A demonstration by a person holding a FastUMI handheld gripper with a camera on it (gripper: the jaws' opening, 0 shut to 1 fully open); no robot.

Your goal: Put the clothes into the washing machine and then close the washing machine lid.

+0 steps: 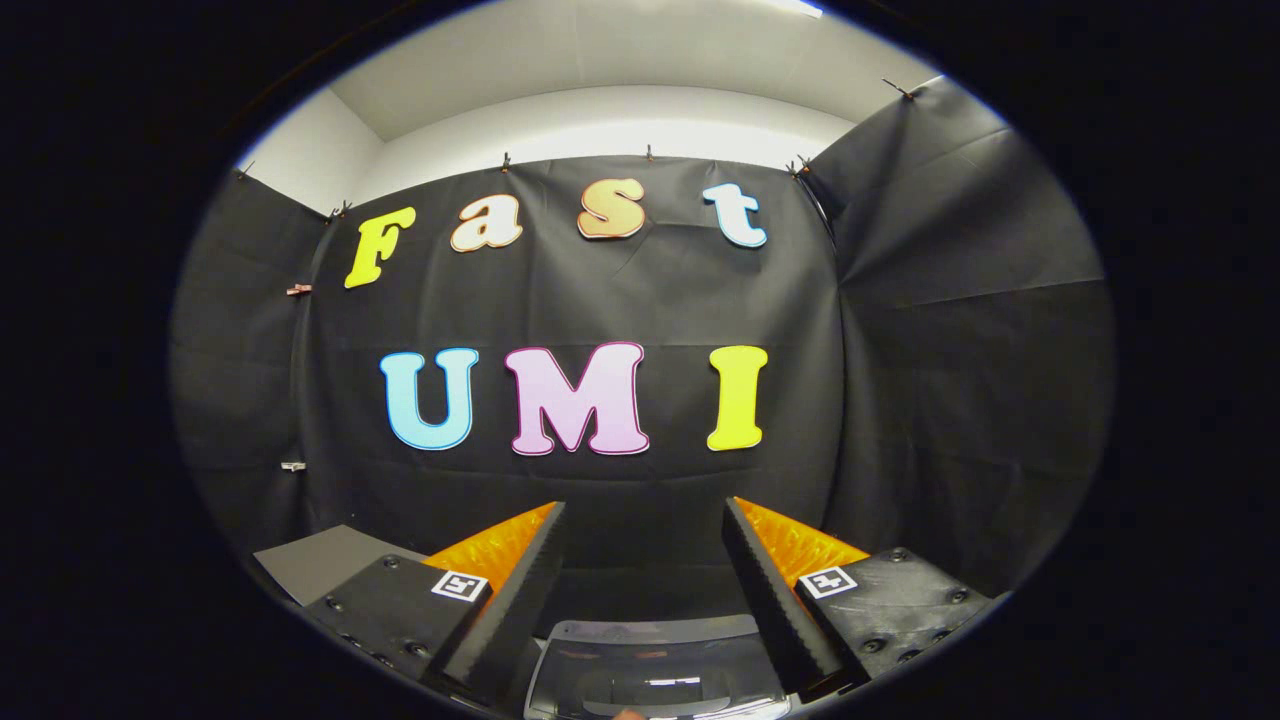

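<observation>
Gripper (645,560) held level and high, aimed straight at the black cloth wall (620,300) rather than down at the work. Fingers (520,590) spread wide apart, nothing between them, released and empty. Probably a carrying or waiting pose: raised well clear of the washing machine so nothing gets knocked, pads parted in readiness for a grab.

Washing machine lid (650,670) low down between the finger roots, below and just ahead of the gripper: a grey-framed, glossy transparent panel catching reflections of the ceiling lights. Open or closed, not clear from this angle; only its near part visible. Drum and contents under the lid too dark to make out.

Clothes: none identifiable anywhere near the washing machine. A small pale-orange sliver at the near edge of the lid, too tiny to name. A flat grey surface (320,560) to the left of the washing machine, beyond the left finger, partly hidden by the gripper body.

Judged from this pose, no garment in hand and the gripper pointed away from the machine; either the very start, before any pickup, or a pause between steps. Next move likely a tilt downward toward the washing machine, to find the clothes or the lid's edge.
</observation>
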